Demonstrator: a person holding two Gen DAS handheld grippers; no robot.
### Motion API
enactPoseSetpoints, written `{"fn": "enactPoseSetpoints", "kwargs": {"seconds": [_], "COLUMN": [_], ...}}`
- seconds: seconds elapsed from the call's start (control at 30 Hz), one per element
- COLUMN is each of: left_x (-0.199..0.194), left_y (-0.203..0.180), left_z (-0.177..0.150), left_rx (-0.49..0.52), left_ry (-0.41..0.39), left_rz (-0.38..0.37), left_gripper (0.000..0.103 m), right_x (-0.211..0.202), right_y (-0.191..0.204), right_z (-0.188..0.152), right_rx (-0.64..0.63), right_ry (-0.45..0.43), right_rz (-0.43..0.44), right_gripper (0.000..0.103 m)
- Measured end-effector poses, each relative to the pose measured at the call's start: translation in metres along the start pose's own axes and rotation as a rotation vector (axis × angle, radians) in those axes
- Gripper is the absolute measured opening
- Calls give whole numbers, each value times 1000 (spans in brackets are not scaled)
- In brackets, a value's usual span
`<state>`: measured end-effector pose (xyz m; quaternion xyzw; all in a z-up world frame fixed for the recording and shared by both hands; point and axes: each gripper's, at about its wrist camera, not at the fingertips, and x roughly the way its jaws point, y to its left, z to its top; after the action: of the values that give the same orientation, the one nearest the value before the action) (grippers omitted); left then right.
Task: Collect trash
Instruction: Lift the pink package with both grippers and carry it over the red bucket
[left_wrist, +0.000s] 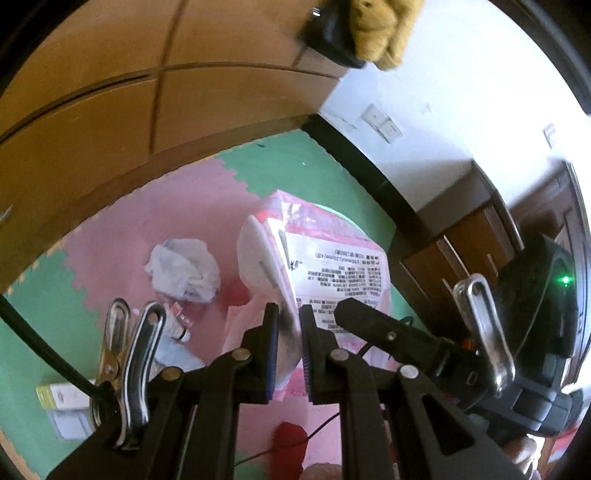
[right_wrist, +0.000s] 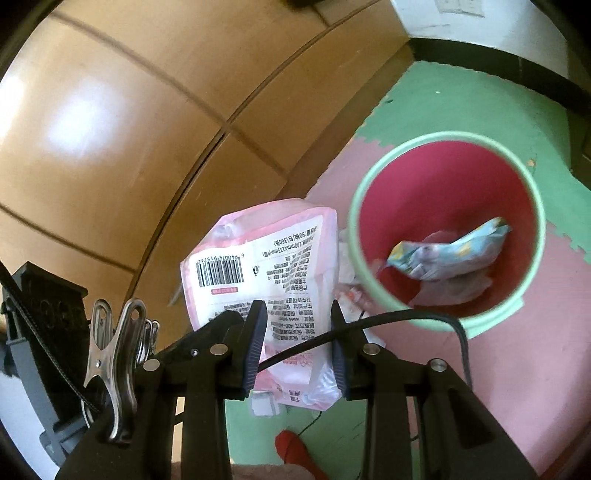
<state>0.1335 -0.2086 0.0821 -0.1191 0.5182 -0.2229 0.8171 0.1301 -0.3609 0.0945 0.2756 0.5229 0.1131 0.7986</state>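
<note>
Holding the pink tissue pack (right_wrist: 258, 266) aloft just left of the red bin (right_wrist: 443, 184): left tool (left_wrist: 290, 332) nearly shut on it, right tool (right_wrist: 297, 325) part-open, grip unclear. Risked dropping short onto the floor mat (right_wrist: 535, 314) through thin pinching.

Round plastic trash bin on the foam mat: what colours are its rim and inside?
Pale green rim, red inside; clearest in the right wrist view.

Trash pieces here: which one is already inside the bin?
The blue patterned wrapper lies inside the green-rimmed bin. The pink tissue pack hangs in the gripper outside it, and the crumpled white bag lies on the mat.
</note>
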Motion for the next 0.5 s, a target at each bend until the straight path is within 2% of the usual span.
{"fn": "enactPoseSetpoints", "kwargs": {"seconds": [0.17, 0.3, 0.5], "left_x": [30, 51, 76], "left_y": [-21, -29, -32], "left_z": [15, 20, 26], "left_rx": [56, 50, 46], "left_ry": [21, 45, 52], "left_rz": [-22, -49, -37], "left_gripper": [11, 11, 9], "right_x": [-3, -5, 0], "right_y": [-23, -46, -70], "right_z": [21, 30, 42], "right_rx": [14, 48, 95], "right_ry": [-23, -42, -78], "right_rz": [-53, -66, -97], "right_gripper": [34, 34, 35]}}
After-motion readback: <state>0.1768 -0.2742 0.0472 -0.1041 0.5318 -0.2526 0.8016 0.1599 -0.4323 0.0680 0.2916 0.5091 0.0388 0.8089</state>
